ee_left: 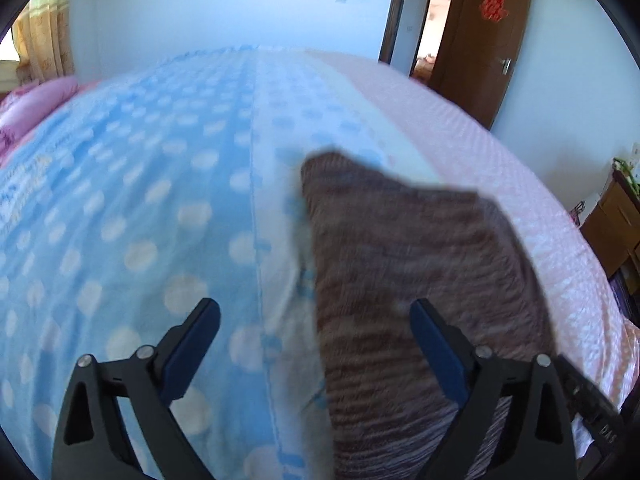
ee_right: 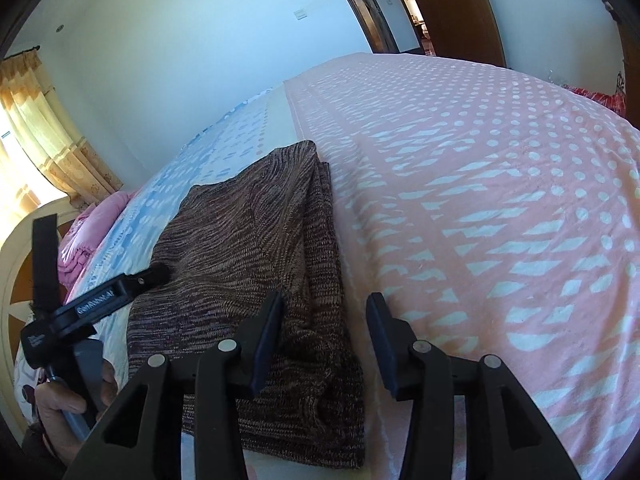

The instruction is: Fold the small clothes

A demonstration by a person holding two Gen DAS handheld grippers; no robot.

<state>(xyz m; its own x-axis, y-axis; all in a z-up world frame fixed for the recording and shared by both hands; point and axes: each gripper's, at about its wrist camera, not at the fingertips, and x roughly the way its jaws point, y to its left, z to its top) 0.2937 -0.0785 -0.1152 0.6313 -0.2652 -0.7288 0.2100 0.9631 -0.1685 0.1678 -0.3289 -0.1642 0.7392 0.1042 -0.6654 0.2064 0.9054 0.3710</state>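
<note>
A brown knit garment (ee_left: 420, 260) lies folded flat on the bed, over the seam where the blue blanket meets the pink one. My left gripper (ee_left: 314, 312) hovers over its left edge and is wide open; one finger is above the blue blanket, the other above the knit, with nothing pinched. In the right wrist view the garment (ee_right: 248, 240) runs away from me. My right gripper (ee_right: 326, 304) stands partly open over its near right edge, and the pads do not press on it. A hand (ee_right: 60, 400) holds the left gripper, whose finger (ee_right: 154, 273) reaches the garment's left side.
The bed carries a blue dotted blanket (ee_left: 140, 200) and a pink patterned blanket (ee_right: 500, 200). Pink bedding (ee_right: 92, 232) is bunched by the cream headboard (ee_right: 16, 264). A curtain (ee_right: 40, 128) hangs on the left, a brown door (ee_left: 480, 40) stands open beyond, and a wooden cabinet (ee_left: 616, 224) sits beside the bed.
</note>
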